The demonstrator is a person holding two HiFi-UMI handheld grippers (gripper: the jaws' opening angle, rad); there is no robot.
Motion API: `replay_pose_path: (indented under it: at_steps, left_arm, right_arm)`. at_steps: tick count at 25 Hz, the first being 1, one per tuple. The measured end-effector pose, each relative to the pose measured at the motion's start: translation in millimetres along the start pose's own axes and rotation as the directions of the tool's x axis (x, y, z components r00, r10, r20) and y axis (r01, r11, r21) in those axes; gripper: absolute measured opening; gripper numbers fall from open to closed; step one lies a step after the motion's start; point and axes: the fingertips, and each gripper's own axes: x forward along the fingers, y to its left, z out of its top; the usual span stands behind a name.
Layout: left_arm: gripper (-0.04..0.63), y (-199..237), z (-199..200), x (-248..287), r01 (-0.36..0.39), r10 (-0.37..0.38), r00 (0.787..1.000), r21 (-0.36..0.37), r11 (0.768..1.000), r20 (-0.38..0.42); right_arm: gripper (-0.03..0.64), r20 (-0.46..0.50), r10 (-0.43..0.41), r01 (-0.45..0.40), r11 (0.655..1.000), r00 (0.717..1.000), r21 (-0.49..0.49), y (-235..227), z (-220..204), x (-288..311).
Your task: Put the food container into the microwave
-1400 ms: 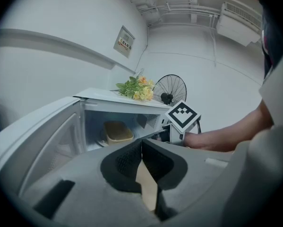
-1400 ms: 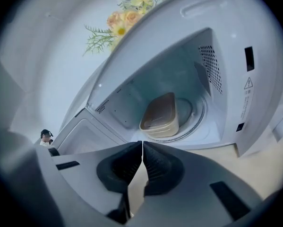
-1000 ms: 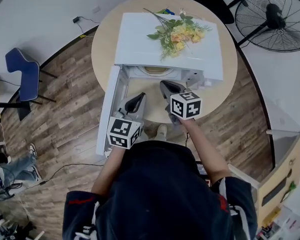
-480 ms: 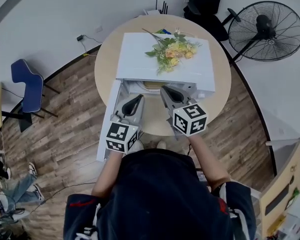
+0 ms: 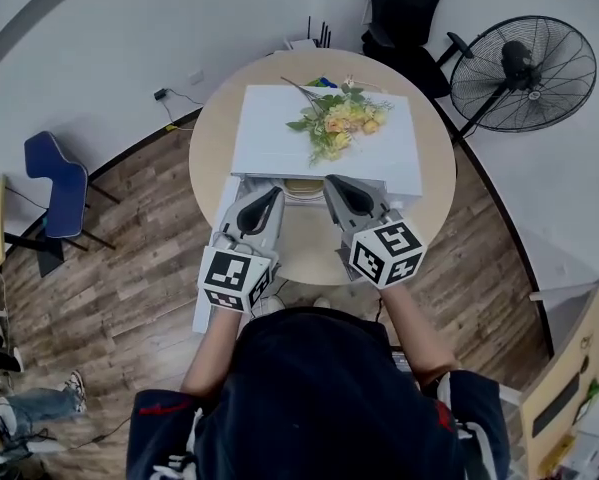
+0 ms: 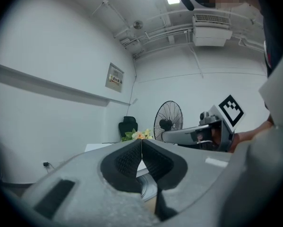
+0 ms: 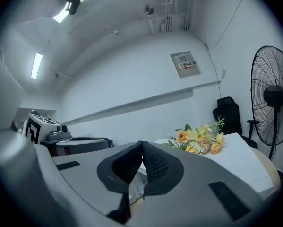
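Note:
A white microwave (image 5: 319,138) stands on a round wooden table (image 5: 211,118), its door (image 5: 225,198) swung open to the left. A pale round thing (image 5: 301,186) shows in the opening; I cannot tell whether it is the food container or the turntable. My left gripper (image 5: 268,196) is held in front of the opening's left side, shut and empty. My right gripper (image 5: 339,184) is level with it at the opening's right side, also shut and empty. The left gripper (image 6: 141,148) and the right gripper (image 7: 142,151) each show their pads pressed together.
A bunch of yellow flowers (image 5: 337,120) lies on the microwave's top. A standing fan (image 5: 521,73) and a black office chair (image 5: 404,3) are behind the table, and a blue chair (image 5: 51,173) is at the left. The right gripper's marker cube (image 6: 231,110) shows in the left gripper view.
Both grippers have drawn back a little toward the person and away from the microwave's opening. They stay shut. The head view has shifted, so the microwave sits higher in the picture.

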Motion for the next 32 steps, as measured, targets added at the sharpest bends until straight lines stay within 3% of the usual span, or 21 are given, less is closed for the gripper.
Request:
replay_pose_path:
  at_steps: [12,32]
  left_arm:
    - [0.015,4,-3,-4,-0.011,0.011,1.000,-0.006,1.000,-0.009]
    - [0.015,20,-5,-7,-0.041,0.041,0.999,-0.013,0.999,0.009]
  right_arm:
    - [0.011,0.019,-0.008,0.007,0.999,1.000,0.038,-9,3,1]
    - [0.011,0.023,-0.038,0.038,0.999,0.999,0.006,-15,3,1]
